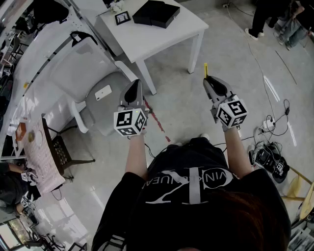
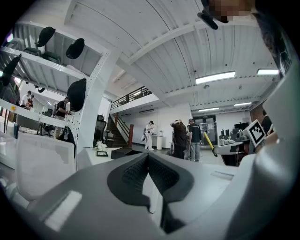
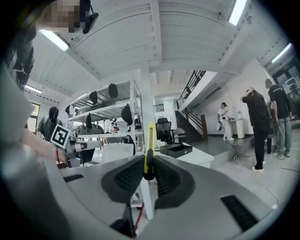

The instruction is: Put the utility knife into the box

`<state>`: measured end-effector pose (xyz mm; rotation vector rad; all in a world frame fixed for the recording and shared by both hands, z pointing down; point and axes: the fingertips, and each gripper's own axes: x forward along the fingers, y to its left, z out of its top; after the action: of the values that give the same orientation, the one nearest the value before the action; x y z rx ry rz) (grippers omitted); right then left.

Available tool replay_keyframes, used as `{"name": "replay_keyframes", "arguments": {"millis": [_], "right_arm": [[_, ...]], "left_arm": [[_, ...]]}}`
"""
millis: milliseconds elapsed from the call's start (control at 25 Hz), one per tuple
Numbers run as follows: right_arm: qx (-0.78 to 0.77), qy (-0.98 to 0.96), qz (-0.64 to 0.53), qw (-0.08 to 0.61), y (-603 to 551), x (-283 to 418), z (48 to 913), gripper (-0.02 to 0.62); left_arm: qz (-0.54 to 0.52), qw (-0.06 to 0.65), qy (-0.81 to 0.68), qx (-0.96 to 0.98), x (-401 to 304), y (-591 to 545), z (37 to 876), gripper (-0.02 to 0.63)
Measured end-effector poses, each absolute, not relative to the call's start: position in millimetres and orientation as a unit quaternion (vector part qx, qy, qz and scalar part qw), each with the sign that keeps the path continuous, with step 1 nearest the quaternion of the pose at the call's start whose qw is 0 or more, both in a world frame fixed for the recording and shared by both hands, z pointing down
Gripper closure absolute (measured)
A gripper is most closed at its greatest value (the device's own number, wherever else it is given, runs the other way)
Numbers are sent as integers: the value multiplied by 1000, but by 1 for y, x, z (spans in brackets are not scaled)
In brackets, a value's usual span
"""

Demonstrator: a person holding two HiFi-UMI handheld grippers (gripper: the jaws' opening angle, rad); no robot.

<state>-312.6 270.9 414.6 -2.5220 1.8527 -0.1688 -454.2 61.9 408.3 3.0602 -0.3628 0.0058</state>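
The right tongs (image 1: pixel 210 80) are clenched on the utility knife (image 1: pixel 205 69), a slim yellow tool standing upright between the two dark ribbed pads. In the right gripper view the right tongs (image 3: pixel 149 164) pinch the utility knife (image 3: pixel 149 145) near its lower, darker end, and its yellow body rises well above the tips. From the head view the knife shows only as a short yellow strip poking out past the tips, over the bare concrete floor (image 1: pixel 230 59). The left tongs (image 1: pixel 133 85) are clenched on nothing: in the left gripper view the left tongs (image 2: pixel 148 157) have their pads pressed together at the tip, with no object between them. Both are held up in front of the person, side by side and well apart from each other, each with its marker cube nearest the body. The box (image 1: pixel 156 13), black and flat, lies on the white table (image 1: pixel 162 37) ahead of the person, well apart from both tongs and from the knife. In the right gripper view the box (image 3: pixel 176 150) appears open, just to the right of the knife blade in the background, on the table (image 3: pixel 199 160). A small framed marker card (image 1: pixel 122 18) stands on the table beside the box. A white chair (image 1: pixel 81 73) sits left of the table, near the left tongs.
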Motion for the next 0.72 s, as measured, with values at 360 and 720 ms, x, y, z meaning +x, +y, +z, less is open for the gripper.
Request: {"name": "replay_keyframes", "arguments": {"millis": [360,720], "right_arm": [[-807,589,-46,4,270,-318,413,520],[-812,582,-44,2,271,-316,414,521]], "left_arm": [[-3,24,-116,993,-456,63,405,597],[-8,27,-112,993,-453,61,406,597]]}}
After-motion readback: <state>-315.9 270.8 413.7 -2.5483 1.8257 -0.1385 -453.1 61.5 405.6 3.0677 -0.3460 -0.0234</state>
